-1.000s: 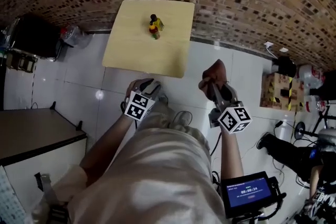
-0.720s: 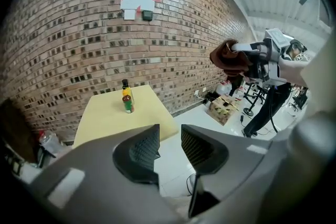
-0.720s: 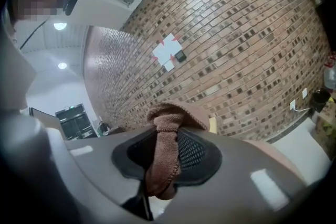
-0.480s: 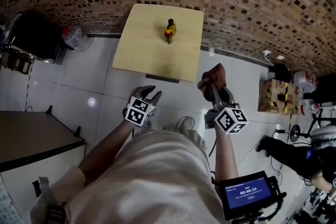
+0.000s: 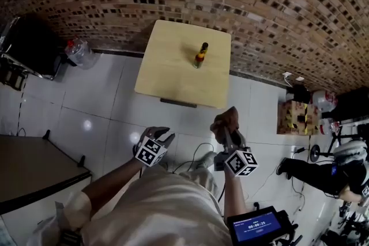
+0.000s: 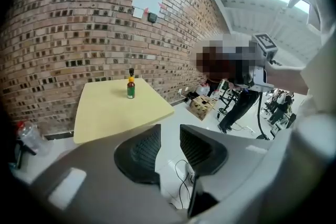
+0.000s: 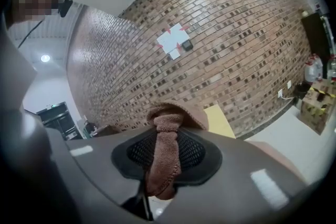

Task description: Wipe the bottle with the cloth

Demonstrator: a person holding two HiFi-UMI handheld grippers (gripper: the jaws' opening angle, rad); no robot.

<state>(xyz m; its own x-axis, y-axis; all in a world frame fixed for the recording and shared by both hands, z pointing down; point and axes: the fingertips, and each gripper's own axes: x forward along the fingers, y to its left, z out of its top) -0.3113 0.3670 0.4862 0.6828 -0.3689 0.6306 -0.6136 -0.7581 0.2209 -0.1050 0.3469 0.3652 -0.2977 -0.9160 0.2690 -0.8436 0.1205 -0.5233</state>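
**A:** Start with the left tool (image 5: 162, 134). Its jaws have just been closing, with only a narrow gap between them now and nothing in it. Is that a worry?

**B:** I think so. The bottle (image 5: 200, 55) stands upright on the surface (image 5: 167, 69) by the brick wall, well apart from both tools. A tool arriving that narrow may bump the bottle and tip it rather than hold it.

**A:** And the right tool (image 5: 229, 135)?

**B:** It is clamped on the cloth (image 7: 164, 157), which bunches past the jaws. Wiping an unsteadied bottle could shove it over.
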